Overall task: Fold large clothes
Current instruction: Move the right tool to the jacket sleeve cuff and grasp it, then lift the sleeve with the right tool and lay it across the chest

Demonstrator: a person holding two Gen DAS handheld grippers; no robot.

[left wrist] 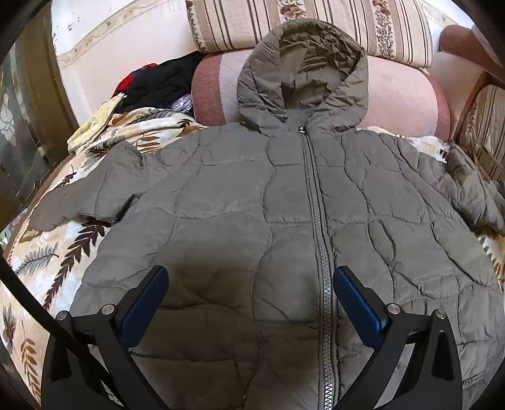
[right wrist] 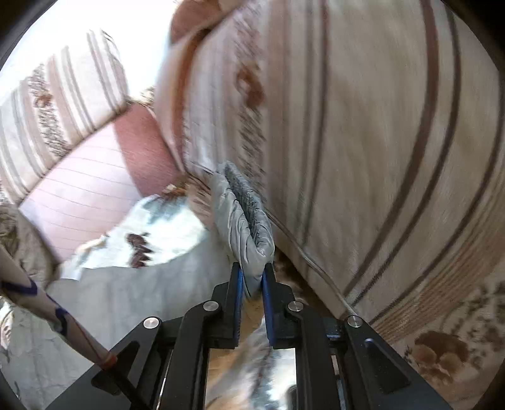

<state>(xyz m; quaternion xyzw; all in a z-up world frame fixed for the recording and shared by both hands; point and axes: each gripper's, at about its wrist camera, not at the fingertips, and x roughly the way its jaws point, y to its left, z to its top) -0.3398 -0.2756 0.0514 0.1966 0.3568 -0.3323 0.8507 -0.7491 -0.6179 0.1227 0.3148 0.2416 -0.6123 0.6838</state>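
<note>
A grey-green quilted hooded jacket (left wrist: pixel 252 202) lies face up and zipped on a leaf-patterned blanket (left wrist: pixel 47 252), its hood (left wrist: pixel 303 72) against a pink bolster. Its left sleeve (left wrist: pixel 94 189) points out to the side, and the right sleeve (left wrist: pixel 473 189) trails off to the right edge. My left gripper (left wrist: pixel 251 284) hovers open over the jacket's lower front, nothing between its blue pads. In the right wrist view my right gripper (right wrist: pixel 252 277) is shut on the jacket's sleeve cuff (right wrist: pixel 249 227), which sticks up beyond the fingertips with its ribbed lining showing.
A pink bolster (left wrist: pixel 401 94) and striped floral cushions (left wrist: pixel 315 22) line the back of the couch. A large striped cushion (right wrist: pixel 378 142) stands close on the right of the right gripper. Dark clothes (left wrist: pixel 157 82) are piled at the back left.
</note>
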